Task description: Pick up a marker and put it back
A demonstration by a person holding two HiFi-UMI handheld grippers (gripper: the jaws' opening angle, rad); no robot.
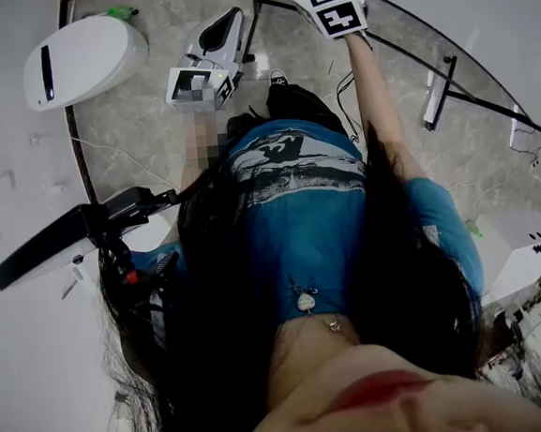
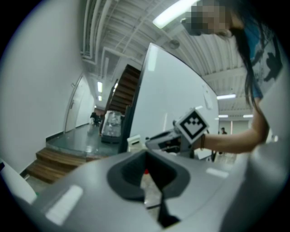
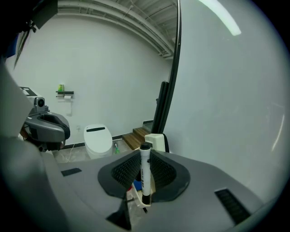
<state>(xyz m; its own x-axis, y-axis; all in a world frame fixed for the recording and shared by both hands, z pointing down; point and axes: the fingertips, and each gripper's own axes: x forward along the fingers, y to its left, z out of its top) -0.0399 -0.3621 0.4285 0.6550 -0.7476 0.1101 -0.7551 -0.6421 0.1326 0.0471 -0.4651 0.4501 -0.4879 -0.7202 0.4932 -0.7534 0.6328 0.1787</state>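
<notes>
Fingers (image 2: 129, 174) of the left gripper (image 2: 147, 157) are pressed together with nothing in them. Over on the right, the right gripper (image 3: 144, 158) pinches a white marker (image 3: 145, 176) with black ends. The marker stands up straight between its two dark fingers (image 3: 165, 172).

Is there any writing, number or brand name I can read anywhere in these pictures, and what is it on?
No text here can be read.
On the marker held in the right gripper: a little dark print on the white barrel, too small to read.
On the cube of that gripper: black-and-white square patterns, not letters or numbers.
On the blue shirt: a dark graphic, with no legible words.
</notes>
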